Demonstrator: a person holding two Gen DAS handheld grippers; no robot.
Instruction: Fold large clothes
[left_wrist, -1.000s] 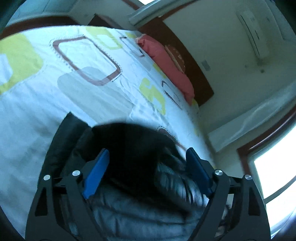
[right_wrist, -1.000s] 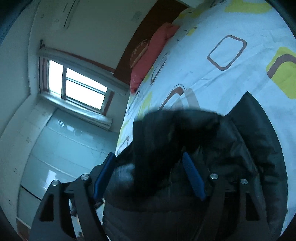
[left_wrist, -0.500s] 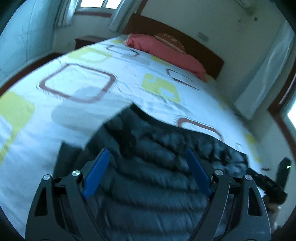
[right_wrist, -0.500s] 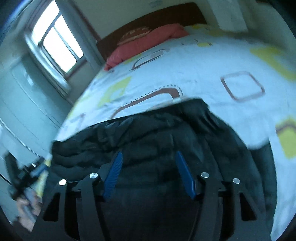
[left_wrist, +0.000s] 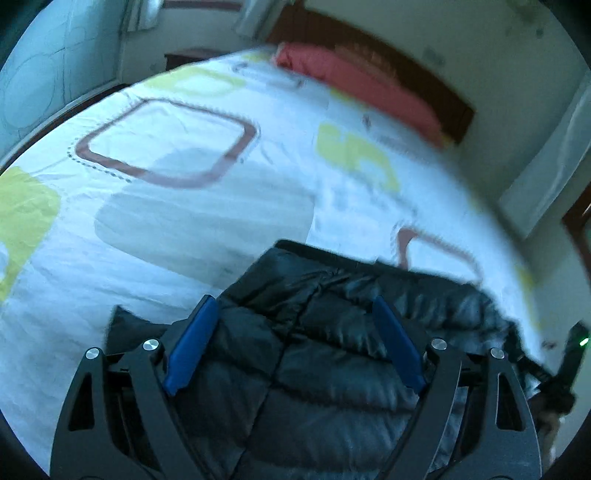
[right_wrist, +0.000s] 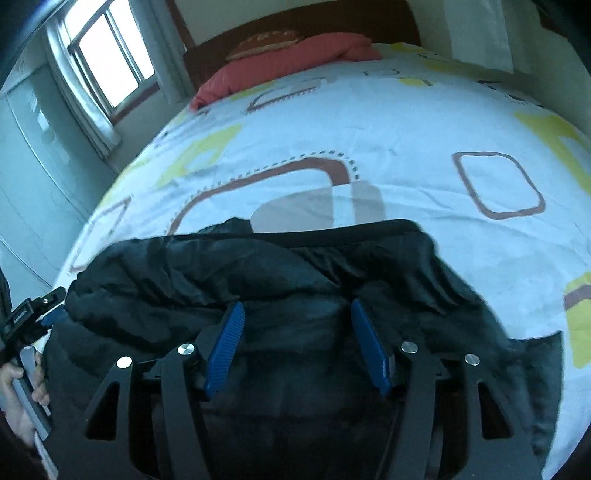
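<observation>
Left wrist view: black quilted puffer jacket (left_wrist: 332, 354) lies on near edge of patterned white bed (left_wrist: 184, 229); left gripper (left_wrist: 295, 343) and right gripper (right_wrist: 297, 343) jaws spread above it, gripping nothing.

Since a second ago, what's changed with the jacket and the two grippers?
The black jacket, bunched up and lifted a second ago, now lies spread flatter on the bed. Both views swung from tilted to level, facing the headboard. The right gripper narrowed its jaws somewhat; the left gripper stayed wide. Neither visibly pinches the fabric now. The red pillow and bedding are unchanged.
</observation>
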